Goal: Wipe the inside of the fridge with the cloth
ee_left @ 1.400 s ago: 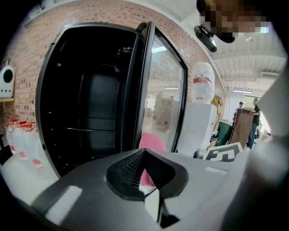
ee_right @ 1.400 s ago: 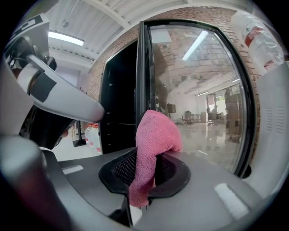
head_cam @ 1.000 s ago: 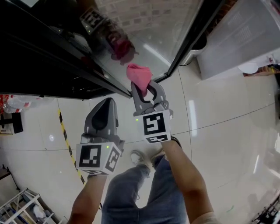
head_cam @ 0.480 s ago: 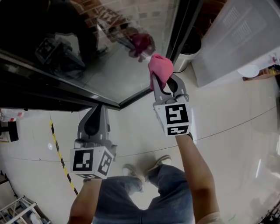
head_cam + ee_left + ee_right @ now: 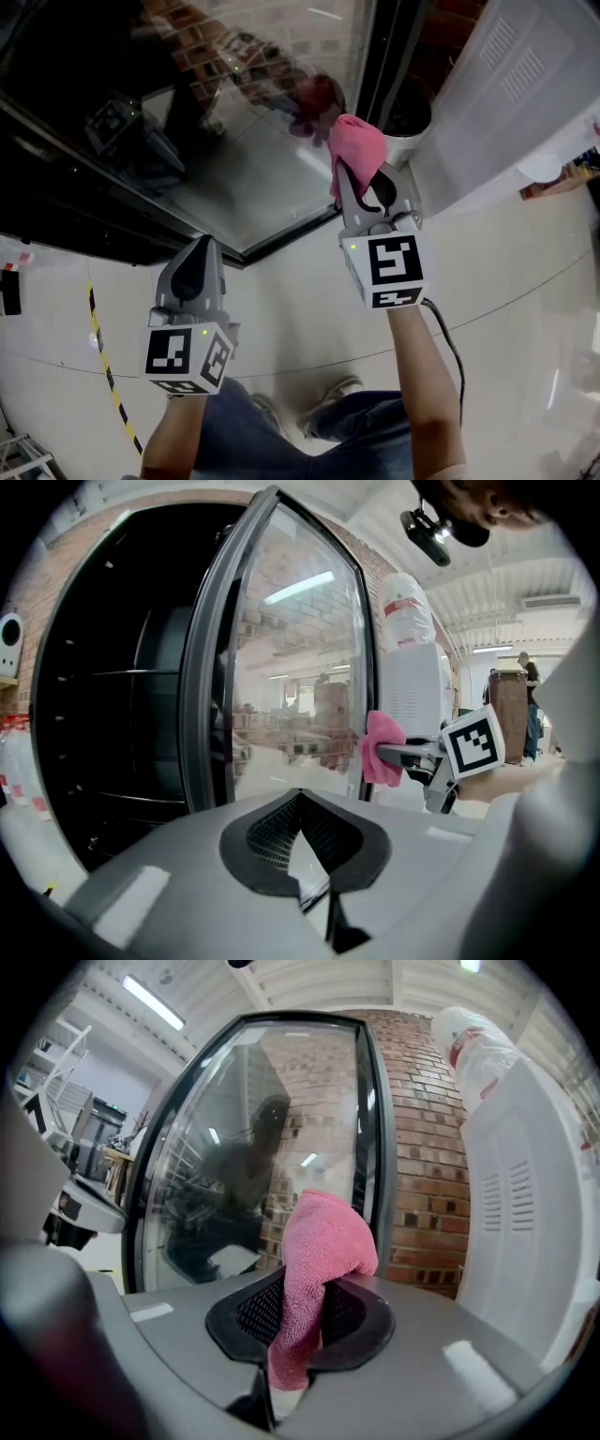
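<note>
The fridge (image 5: 112, 714) stands open, its cavity a dark mass on the left. It is too dim to read well, though faint lines in the left gripper view may be shelves. Its curved glass door (image 5: 253, 159) swings out toward the person, and a white cabinet (image 5: 506, 84) stands just beyond the door's far edge.

The left gripper (image 5: 201, 246) hangs low near the door's bottom corner, its jaws pressed together on nothing. The right gripper (image 5: 354, 186) is raised by the door's far frame, pinching the pink cloth (image 5: 356, 145). A bunched fold bulges above the jaws and a tail hangs down between them.

The cloth is outside the fridge, in front of the glass — wiping has not begun, by my judgement. To do it well, carry the right gripper round into the cavity and lead with the bulging fold, so cloth and not jaw meets the wall. Keep the pinch firm and stroke in overlapping passes from the top down.
</note>
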`<action>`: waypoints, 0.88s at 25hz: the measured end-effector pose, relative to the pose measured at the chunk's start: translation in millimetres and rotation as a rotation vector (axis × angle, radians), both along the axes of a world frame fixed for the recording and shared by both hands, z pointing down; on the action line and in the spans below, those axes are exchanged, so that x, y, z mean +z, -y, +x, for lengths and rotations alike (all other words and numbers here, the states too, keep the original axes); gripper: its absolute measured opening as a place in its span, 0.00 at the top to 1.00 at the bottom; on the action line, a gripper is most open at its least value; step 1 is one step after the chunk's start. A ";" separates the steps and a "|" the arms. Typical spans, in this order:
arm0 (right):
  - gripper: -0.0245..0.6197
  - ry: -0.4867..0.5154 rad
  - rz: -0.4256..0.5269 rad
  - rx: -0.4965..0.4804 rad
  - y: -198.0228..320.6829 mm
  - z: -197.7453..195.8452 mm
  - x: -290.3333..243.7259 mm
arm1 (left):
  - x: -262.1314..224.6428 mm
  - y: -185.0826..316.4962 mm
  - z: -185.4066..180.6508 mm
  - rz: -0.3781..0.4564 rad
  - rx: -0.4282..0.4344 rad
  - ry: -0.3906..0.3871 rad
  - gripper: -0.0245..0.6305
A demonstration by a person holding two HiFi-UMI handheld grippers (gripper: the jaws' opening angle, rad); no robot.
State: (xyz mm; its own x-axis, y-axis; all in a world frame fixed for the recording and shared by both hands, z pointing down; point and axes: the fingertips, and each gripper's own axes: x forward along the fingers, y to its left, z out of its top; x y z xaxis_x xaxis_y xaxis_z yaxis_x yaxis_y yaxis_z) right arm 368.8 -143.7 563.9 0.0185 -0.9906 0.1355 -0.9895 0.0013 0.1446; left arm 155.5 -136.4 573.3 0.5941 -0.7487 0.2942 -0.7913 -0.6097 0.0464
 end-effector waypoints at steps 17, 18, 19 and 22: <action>0.87 0.049 0.116 -0.394 -5.4 -216.4 13.3 | 29.2 7.6 -45.3 0.099 -0.075 -0.064 0.98; 0.87 0.048 0.112 -0.403 -5.1 -223.0 16.4 | 30.0 7.4 -49.0 0.097 -0.082 -0.064 0.98; 0.87 0.047 0.105 -0.411 -4.9 -229.2 19.9 | 30.6 7.4 -52.2 0.095 -0.087 -0.063 0.98; 0.87 0.066 0.086 -0.442 -2.9 -244.0 30.0 | 29.2 8.9 -59.0 0.093 -0.099 -0.058 0.98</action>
State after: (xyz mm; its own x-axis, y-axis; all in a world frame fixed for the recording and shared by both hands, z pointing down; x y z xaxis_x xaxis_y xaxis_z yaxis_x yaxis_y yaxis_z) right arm 124.7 -140.8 593.9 -0.4144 -0.9092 0.0394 -0.9038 0.4162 0.0991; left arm 96.5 -145.3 602.6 0.5297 -0.8271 0.1877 -0.8456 -0.5322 0.0409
